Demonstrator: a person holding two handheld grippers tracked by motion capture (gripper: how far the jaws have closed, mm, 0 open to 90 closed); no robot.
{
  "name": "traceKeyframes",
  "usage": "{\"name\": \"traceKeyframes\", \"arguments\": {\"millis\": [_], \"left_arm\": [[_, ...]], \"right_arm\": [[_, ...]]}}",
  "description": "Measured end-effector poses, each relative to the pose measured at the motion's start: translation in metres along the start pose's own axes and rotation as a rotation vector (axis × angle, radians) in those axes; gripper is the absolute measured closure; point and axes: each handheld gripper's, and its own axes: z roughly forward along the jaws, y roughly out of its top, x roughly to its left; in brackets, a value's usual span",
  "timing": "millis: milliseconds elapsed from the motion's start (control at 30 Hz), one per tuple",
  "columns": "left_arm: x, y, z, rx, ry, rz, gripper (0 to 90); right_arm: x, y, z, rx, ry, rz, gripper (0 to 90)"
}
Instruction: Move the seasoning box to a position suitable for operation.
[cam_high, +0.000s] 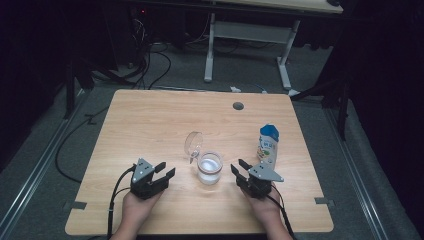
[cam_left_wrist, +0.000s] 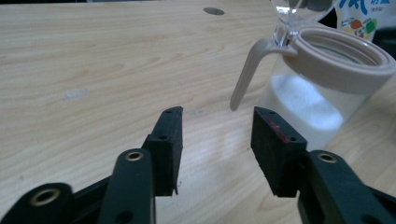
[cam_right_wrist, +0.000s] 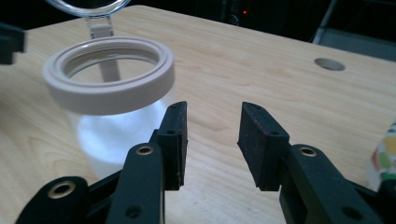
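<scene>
A clear jar (cam_high: 209, 169) with a beige rim stands near the table's front middle, holding something white. Its clear hinged lid (cam_high: 193, 142) is flipped up and back. My left gripper (cam_high: 166, 168) rests to the jar's left, its jaws apart with nothing between them. In the left gripper view the jar (cam_left_wrist: 317, 98) is ahead and to the right of the left gripper (cam_left_wrist: 218, 113), apart from it. My right gripper (cam_high: 238, 166) sits to the jar's right, also open and empty. In the right gripper view the jar (cam_right_wrist: 112, 79) stands close to the left of the right gripper (cam_right_wrist: 214, 108).
A small carton (cam_high: 268, 144) with a blue top stands just behind the right gripper. A round cable hole (cam_high: 238, 106) lies near the far edge of the wooden table (cam_high: 150, 120). Another desk's white legs (cam_high: 209, 50) stand on the floor beyond.
</scene>
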Motion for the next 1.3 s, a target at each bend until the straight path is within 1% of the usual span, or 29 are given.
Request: {"name": "traceKeyframes", "arguments": {"millis": [67, 100, 133, 167, 200, 267, 300, 333, 400, 467, 500, 600, 633, 700, 767, 900, 1033, 1300], "left_arm": [[-0.004, 0.008, 0.005, -0.005, 0.009, 0.000, 60.6], [-0.005, 0.012, 0.007, -0.016, 0.007, 0.000, 62.2], [-0.007, 0.016, 0.010, -0.024, 0.014, 0.003, 65.3], [-0.009, 0.019, 0.011, -0.028, 0.016, 0.004, 65.3], [-0.011, 0.027, 0.015, -0.034, 0.011, -0.004, 69.9], [-0.013, 0.035, 0.020, -0.038, 0.013, 0.002, 74.9], [-0.013, 0.035, 0.020, -0.038, 0.013, 0.002, 77.6], [-0.014, 0.038, 0.022, -0.036, 0.012, 0.004, 77.6], [-0.015, 0.044, 0.025, -0.040, 0.015, 0.004, 83.4], [-0.014, 0.049, 0.027, -0.044, 0.016, -0.006, 89.8], [-0.015, 0.053, 0.027, -0.053, 0.011, -0.015, 89.9], [-0.015, 0.056, 0.027, -0.063, 0.007, -0.019, 89.9], [-0.016, 0.059, 0.026, -0.079, 0.003, -0.028, 89.9], [-0.016, 0.060, 0.027, -0.079, -0.001, -0.032, 90.0], [-0.017, 0.060, 0.027, -0.078, -0.004, -0.028, 90.0], [-0.020, 0.061, 0.028, -0.081, -0.011, -0.022, 90.0], [-0.025, 0.061, 0.029, -0.082, -0.020, -0.012, 89.9], [-0.034, 0.058, 0.032, -0.069, -0.039, 0.014, 90.0]], "right_arm": [[0.002, -0.003, 0.000, 0.005, 0.014, -0.006, 64.6], [0.002, -0.004, 0.000, 0.008, 0.020, -0.008, 65.9], [0.004, -0.006, 0.001, 0.019, 0.047, -0.011, 67.5], [0.004, -0.006, 0.001, 0.019, 0.047, -0.011, 67.5], [0.005, -0.006, 0.003, 0.030, 0.070, -0.011, 68.9], [0.007, -0.008, 0.003, 0.022, 0.083, -0.013, 72.7], [0.007, -0.008, 0.003, 0.022, 0.083, -0.013, 72.7], [0.008, -0.008, 0.003, 0.022, 0.088, -0.011, 74.4], [0.010, -0.009, 0.005, 0.023, 0.092, -0.013, 80.1], [0.012, -0.010, 0.006, 0.030, 0.102, -0.023, 89.8], [0.013, -0.010, 0.007, 0.033, 0.113, -0.021, 89.8], [0.017, -0.010, 0.009, 0.042, 0.121, -0.033, 89.9], [0.019, -0.010, 0.010, 0.043, 0.123, -0.039, 89.9], [0.021, -0.010, 0.010, 0.048, 0.125, -0.046, 89.9], [0.025, -0.010, 0.013, 0.046, 0.130, -0.054, 89.8], [0.027, -0.011, 0.013, 0.051, 0.124, -0.072, 89.8], [0.028, -0.010, 0.013, 0.043, 0.124, -0.074, 89.8], [0.028, -0.010, 0.013, 0.040, 0.127, -0.071, 89.7]]}}
